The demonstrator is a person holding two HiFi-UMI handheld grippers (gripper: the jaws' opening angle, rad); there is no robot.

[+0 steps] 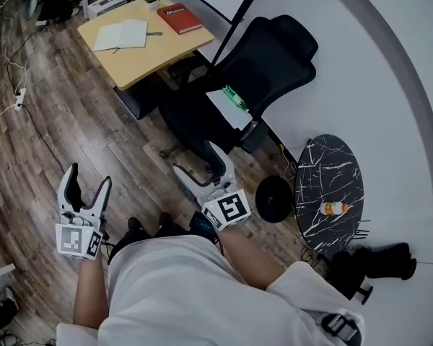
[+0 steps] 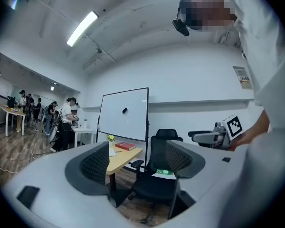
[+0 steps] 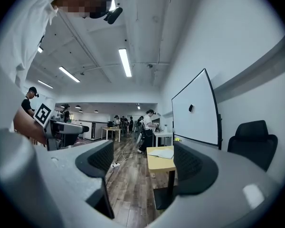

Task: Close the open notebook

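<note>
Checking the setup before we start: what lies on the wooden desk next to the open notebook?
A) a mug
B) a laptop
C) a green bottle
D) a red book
D: in the head view a red book lies closed on the desk just right of the open notebook.

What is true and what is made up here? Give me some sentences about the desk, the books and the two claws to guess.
1. The notebook lies open on the wooden desk. True.
2. The red book is open too. False: it is shut and lies beside the notebook.
3. The left claw and the right claw are both open and empty. True.
4. The left claw is touching the notebook. False: it is far from the desk, close to the person.
5. A green thing lies on the black chair. True.
</note>
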